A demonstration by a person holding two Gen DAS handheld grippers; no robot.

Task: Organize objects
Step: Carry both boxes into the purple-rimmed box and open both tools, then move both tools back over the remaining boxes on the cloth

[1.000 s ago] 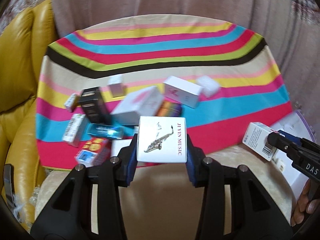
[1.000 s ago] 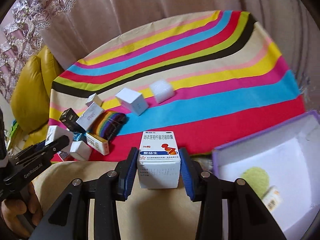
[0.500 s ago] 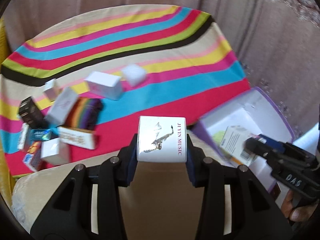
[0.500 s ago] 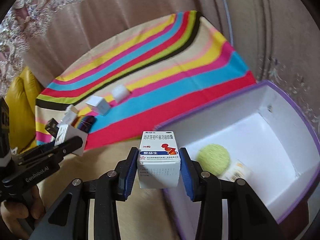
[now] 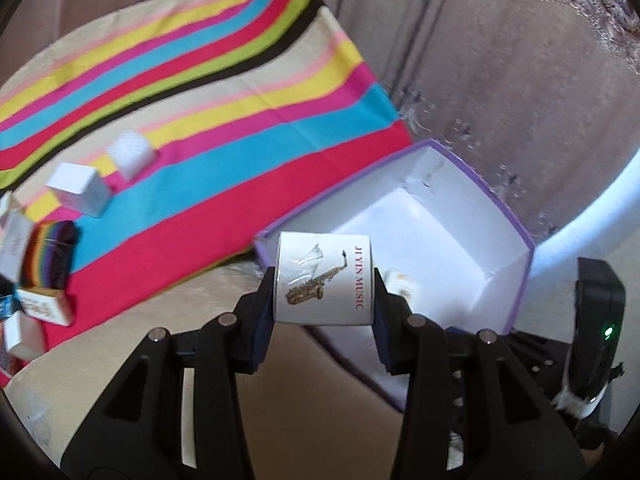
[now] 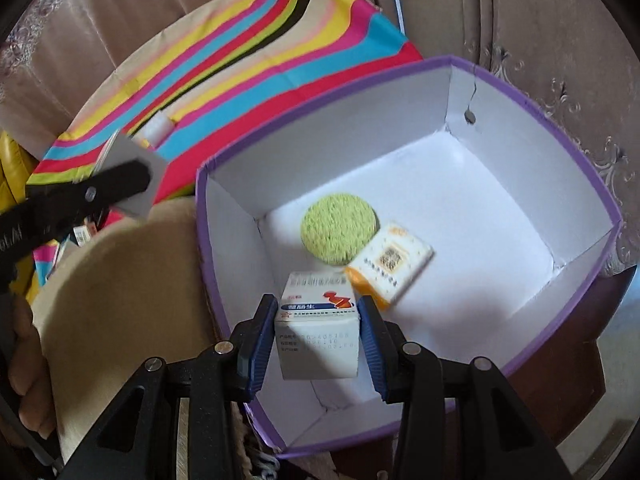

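The right gripper (image 6: 318, 342) is clenched on a white cardboard medicine carton with a blue-and-red label (image 6: 317, 336), its blue pads pressed to the carton's two side faces. The carton hangs inside the rim of the open purple-edged white cardboard box (image 6: 400, 80), over the near left corner of the box floor. From this claw, a round green fuzzy pad (image 6: 338, 228) lies on the floor at twelve o'clock and a small orange-and-white packet with a printed code (image 6: 390, 262) at about one o'clock, the two just beside each other; bare white floor spreads toward two and three o'clock.

The left gripper (image 5: 324, 280) grasps a white box printed with a saxophone and the words JIYIN MUSIC (image 5: 324, 278), held with its long side spanning the jaws. It sits at the box's near left wall, with the cavity opening toward one o'clock.

Judged from this, the right hand is the nearer to a drop, already over the floor; the left has yet to clear the rim. Loose small boxes wait on the striped multicoloured cloth (image 5: 200, 100) at nine to ten o'clock.
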